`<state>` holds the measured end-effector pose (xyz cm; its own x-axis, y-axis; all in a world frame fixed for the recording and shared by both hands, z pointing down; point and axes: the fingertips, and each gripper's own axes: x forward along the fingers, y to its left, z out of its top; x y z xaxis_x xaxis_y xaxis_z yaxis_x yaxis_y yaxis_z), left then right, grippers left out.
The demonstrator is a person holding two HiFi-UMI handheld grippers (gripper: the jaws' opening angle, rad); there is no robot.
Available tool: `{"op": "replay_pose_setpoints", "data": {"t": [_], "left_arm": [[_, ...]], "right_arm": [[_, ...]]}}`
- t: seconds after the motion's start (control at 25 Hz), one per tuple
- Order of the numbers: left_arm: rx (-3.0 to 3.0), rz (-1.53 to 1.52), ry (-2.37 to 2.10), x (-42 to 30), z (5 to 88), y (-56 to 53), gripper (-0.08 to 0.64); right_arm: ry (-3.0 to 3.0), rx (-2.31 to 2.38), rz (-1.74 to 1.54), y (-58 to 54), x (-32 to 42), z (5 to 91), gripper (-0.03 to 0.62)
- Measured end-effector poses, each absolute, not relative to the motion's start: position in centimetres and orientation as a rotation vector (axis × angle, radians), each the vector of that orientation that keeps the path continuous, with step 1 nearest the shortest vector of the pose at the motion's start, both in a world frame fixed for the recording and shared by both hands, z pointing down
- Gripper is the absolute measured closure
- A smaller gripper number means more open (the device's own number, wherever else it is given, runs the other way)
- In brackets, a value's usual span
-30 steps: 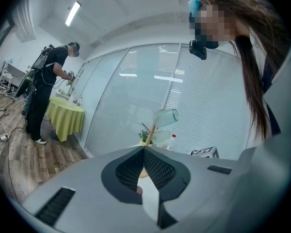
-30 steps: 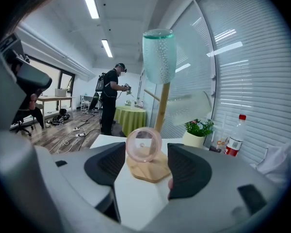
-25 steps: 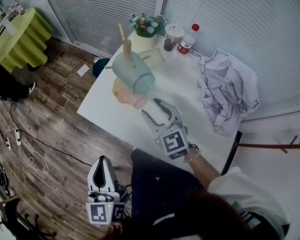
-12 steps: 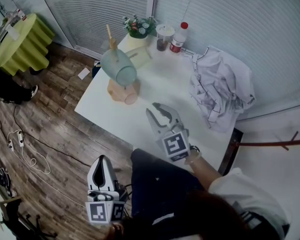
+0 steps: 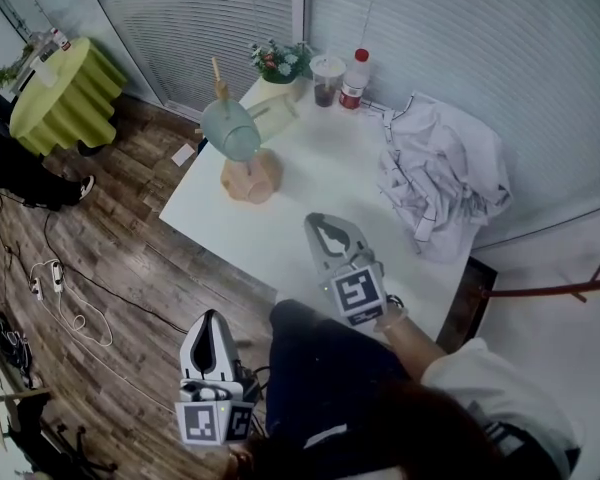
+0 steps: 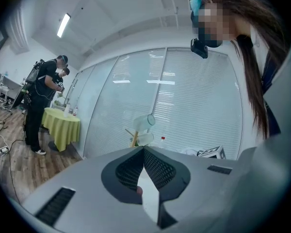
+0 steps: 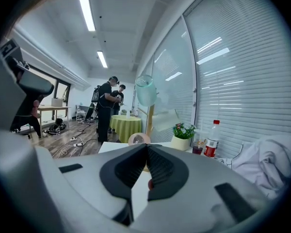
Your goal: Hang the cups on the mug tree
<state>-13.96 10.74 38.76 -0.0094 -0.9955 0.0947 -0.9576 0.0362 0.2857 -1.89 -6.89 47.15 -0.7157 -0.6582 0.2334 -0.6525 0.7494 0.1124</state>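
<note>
No readable print anywhere. The red-capped bottle [image 5: 355,76] at the upper middle of the head view had a red label band, text too small to make out. The only marks were the black-and-white square markers on both gripper cubes.

The wooden mug tree [image 5: 250,176] stood at the counter's [image 5: 320,173] upper left edge: light wood, chunky angular base, thin post and pegs. The teal cup [image 5: 230,131] hung high on it. It was translucent plastic, smooth and tapered, with its long axis tilted off vertical. In the left gripper view its mouth ring pointed up and right, away from the post. The whitish cup [image 5: 273,118], also translucent, sat just beside it toward the frame's upper right, lower on the tree in the gripper views. The right gripper view showed a round pinkish shape low on the tree; couldn't tell cup from base.

The left gripper [image 5: 210,320] sat at lower left over the wood floor, jaws together, nothing between the ribbed pads. The right gripper [image 5: 323,226] was over the counter's near edge at centre, well apart from the tree, pointing toward it, jaws also closed and empty.

Counter top was white, matte and flat. Also on it: a potted plant [image 5: 280,60] with small flowers, a clear drink cup [image 5: 327,76] with dark liquid, and a crumpled white garment [image 5: 445,173] at right.
</note>
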Motion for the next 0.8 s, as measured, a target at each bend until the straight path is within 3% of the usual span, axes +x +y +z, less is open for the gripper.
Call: {"op": "replay_pose_setpoints", "data": {"t": [0.8], "left_arm": [[2.105, -0.213, -2.078, -8.5, 36.8, 13.3, 0.563]], "right_arm": [[-2.755, 1.038, -0.044, -3.2, 2.8, 44.6, 0.594]]}}
